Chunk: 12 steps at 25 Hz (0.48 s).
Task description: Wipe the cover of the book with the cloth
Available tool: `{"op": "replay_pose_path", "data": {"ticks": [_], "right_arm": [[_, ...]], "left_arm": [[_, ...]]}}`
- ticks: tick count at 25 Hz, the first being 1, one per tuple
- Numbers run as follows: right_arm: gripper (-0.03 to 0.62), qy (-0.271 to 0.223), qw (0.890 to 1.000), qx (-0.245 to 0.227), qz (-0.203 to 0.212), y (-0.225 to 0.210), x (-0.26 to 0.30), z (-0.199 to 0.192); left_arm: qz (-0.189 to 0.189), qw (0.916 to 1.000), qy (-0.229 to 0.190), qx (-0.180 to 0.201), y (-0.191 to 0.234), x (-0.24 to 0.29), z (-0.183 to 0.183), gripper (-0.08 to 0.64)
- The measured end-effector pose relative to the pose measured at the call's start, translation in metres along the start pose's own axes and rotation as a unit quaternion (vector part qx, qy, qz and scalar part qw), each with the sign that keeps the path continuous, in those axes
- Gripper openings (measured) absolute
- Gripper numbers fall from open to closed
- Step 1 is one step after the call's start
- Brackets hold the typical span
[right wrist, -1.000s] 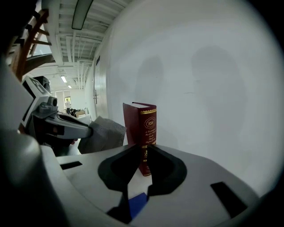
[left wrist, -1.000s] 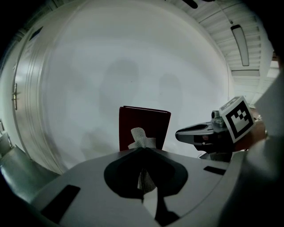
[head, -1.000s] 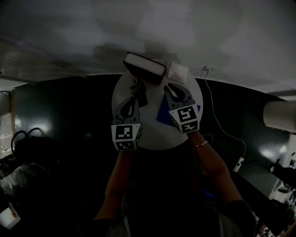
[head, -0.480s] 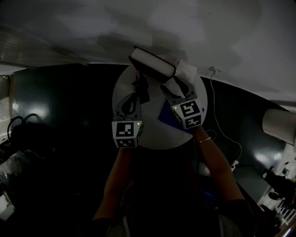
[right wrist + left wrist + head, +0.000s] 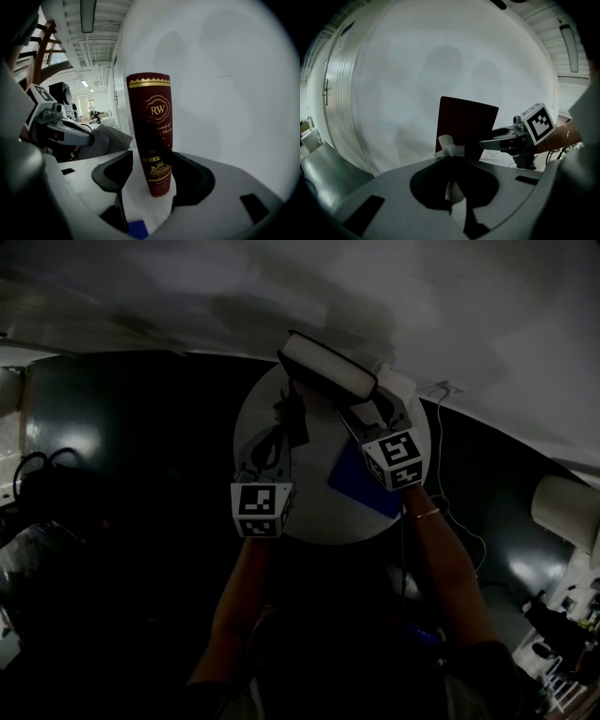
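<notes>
Right gripper: jaws spread wide, just been opening, clamped on nothing. Between them, the lower spine of a tall dark red hardback book with gold lettering and gold bands. On the left-hand side, a strip of bare tabletop showing between jaw and spine. On the other side, jaw edge overlapping the book, contact there impossible to judge.

Left gripper: jaws closed together, pinching a pale grey woven cloth. A short tuft poking out past the tips, more of the fabric hanging below them. Pointed at the plain dark red cover, with the cloth just beside the cover's lower corner; touching or apart, cannot tell.

Book standing upright on one end near the far rim of a round white table, close to a plain white wall. White page edges turned upward in the head view. Spine toward the right gripper, broad cover toward the left one.

Flat blue sheet lying on the tabletop under the right gripper, on the person's side of the book.

Count: one book, one cloth, one blue sheet, one table, two grippers. Two bare forearms behind them, with one thin bracelet on the right wrist.
</notes>
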State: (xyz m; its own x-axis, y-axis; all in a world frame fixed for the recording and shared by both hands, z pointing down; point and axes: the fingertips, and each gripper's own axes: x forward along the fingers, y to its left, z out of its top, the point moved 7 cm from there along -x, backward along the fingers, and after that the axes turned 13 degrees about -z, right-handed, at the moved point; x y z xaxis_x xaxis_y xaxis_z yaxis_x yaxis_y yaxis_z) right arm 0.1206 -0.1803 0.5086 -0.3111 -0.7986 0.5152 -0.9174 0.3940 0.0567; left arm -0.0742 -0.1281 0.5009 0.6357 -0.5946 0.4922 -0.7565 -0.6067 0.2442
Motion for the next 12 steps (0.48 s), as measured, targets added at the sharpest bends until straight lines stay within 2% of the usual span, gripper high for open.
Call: {"op": "replay_pose_path", "data": {"ticks": [12], "right_arm": [[0.25,0.003,0.999,-0.034,0.004,0.003,0.011,0.002]], "left_arm": [[0.005,1.0,-0.004,-0.007,0.006,-0.006,-0.004,0.023]]}}
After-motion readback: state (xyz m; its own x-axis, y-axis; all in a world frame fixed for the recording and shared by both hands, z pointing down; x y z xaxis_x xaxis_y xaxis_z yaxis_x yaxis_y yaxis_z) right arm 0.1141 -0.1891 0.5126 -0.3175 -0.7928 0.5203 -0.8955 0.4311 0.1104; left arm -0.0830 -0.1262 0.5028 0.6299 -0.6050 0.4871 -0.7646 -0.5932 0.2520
